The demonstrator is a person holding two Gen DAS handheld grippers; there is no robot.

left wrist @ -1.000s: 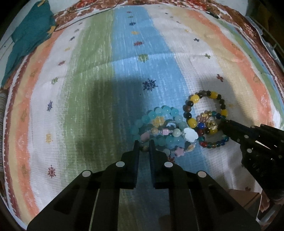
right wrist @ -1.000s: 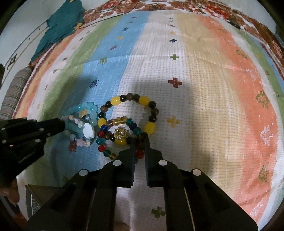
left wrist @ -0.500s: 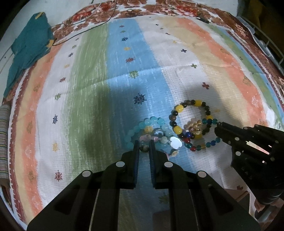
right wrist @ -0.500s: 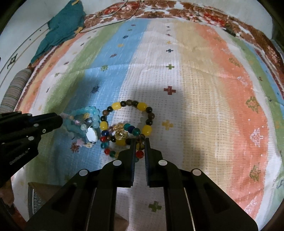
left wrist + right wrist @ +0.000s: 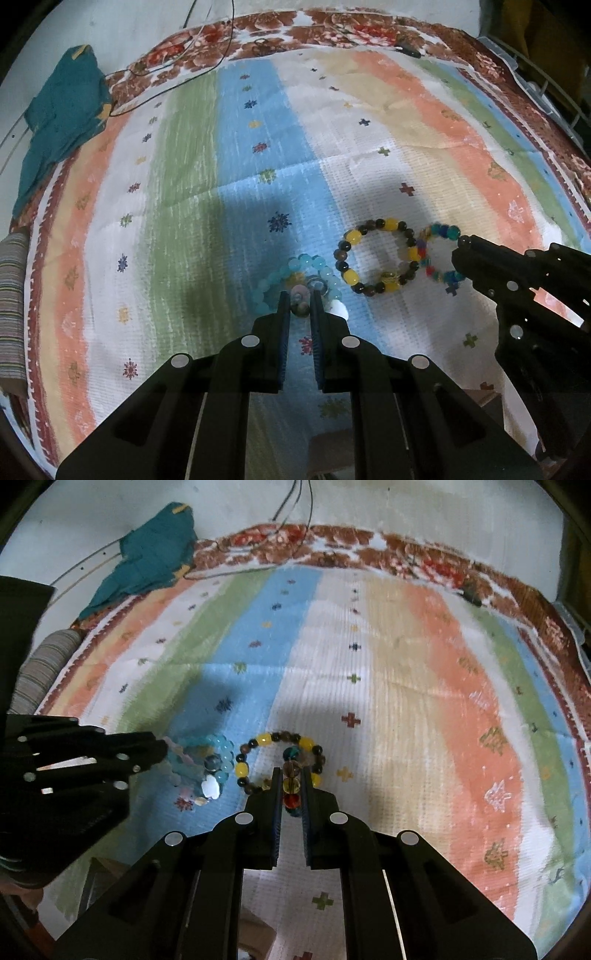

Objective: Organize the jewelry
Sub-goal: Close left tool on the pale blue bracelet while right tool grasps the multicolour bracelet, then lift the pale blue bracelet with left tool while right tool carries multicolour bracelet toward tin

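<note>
Three bead bracelets are on the striped cloth. My left gripper (image 5: 300,298) is shut on a pastel charm bracelet (image 5: 300,300) with a white charm (image 5: 210,789), over a turquoise bead bracelet (image 5: 314,266). My right gripper (image 5: 291,775) is shut on a multicolour glass bead bracelet (image 5: 291,785), lifted off the cloth; it also shows in the left wrist view (image 5: 439,251). A yellow and brown bead bracelet (image 5: 351,275) lies flat between the two grippers, also in the right wrist view (image 5: 264,739).
The striped cloth (image 5: 369,147) covers the surface, with a brown floral border (image 5: 332,26) at the far edge. A teal garment (image 5: 59,110) lies at the far left. Thin cables (image 5: 177,81) run near it. A striped cushion (image 5: 11,295) sits at the left edge.
Both grippers have lifted. My right gripper has pulled the multicolour bracelet up and to the right, off the yellow and brown one. My left gripper has raised the charm bracelet.
</note>
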